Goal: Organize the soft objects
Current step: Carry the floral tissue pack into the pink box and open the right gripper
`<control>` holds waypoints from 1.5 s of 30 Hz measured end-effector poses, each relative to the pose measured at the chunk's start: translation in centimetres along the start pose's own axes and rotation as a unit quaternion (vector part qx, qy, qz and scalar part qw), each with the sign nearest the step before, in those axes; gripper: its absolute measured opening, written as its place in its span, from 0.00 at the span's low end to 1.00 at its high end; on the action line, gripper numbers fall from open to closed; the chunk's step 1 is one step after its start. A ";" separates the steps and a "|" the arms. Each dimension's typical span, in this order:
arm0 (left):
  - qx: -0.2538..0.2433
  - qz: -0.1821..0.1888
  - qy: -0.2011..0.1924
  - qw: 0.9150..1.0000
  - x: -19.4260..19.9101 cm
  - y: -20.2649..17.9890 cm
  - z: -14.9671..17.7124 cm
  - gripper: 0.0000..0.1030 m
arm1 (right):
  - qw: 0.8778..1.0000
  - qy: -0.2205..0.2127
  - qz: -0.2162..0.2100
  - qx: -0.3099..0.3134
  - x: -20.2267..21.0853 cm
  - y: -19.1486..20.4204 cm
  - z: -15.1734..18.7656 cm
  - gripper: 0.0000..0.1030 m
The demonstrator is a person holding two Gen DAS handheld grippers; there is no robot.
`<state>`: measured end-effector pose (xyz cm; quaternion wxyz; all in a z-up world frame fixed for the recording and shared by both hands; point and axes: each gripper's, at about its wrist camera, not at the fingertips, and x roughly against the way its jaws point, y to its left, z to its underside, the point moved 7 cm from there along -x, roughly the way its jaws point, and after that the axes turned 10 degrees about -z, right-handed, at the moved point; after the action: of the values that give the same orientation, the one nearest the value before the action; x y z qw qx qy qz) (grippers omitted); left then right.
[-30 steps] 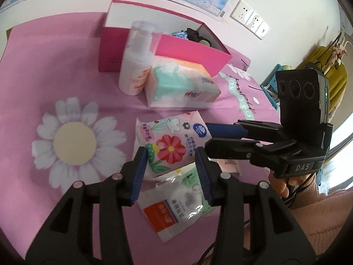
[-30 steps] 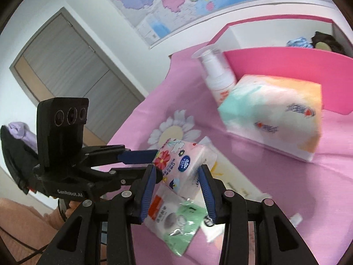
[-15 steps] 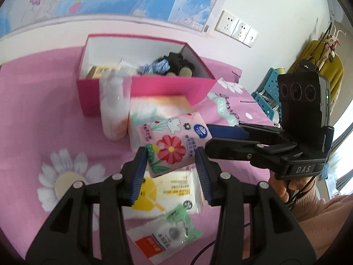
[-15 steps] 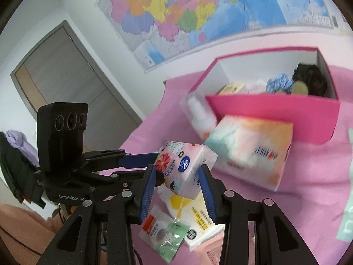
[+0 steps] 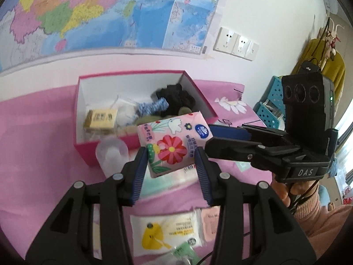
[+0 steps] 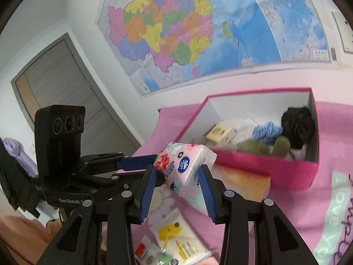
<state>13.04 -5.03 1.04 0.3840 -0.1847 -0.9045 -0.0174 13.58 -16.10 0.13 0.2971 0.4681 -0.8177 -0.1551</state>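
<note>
Floral tissue pack, soft glossy plastic brick, pinched by both hand-held grippers above pink box.

A wall map hangs beside white sockets.

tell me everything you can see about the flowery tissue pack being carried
The tissue pack is a small soft brick in glossy pink plastic wrap, printed with a red flower, a white dove, a little black flower and a round blue logo. It hangs tilted in the air, clear of the pink cloth, in front of the open pink box. Both grippers pinch it: the left gripper across its flower face, the right gripper from the other side, the wrap looking slightly squeezed.
</note>
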 end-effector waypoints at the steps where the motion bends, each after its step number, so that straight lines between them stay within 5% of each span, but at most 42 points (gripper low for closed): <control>1: -0.001 -0.002 0.001 1.000 -0.2 0.0 -0.4 0.44 | 1.000 -0.001 0.001 0.000 -0.1 -0.3 -0.6 0.40; 14: -0.009 -0.028 0.013 0.999 -3.1 1.7 -5.3 0.44 | 1.000 -0.016 0.022 -0.001 -1.9 -2.9 -5.7 0.40; 33: 0.012 -0.066 0.088 0.994 -10.4 4.6 -6.6 0.44 | 0.997 -0.012 0.046 -0.060 -6.0 -8.8 -7.8 0.40; 45: 0.001 -0.069 0.032 0.997 -6.3 4.7 -6.1 0.44 | 0.997 -0.011 0.045 -0.061 -4.8 -8.5 -6.4 0.40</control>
<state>22.85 -3.76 0.45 0.4112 -0.1207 -0.9022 -0.0489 25.23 -16.18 -1.04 0.3229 0.4103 -0.8301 -0.1958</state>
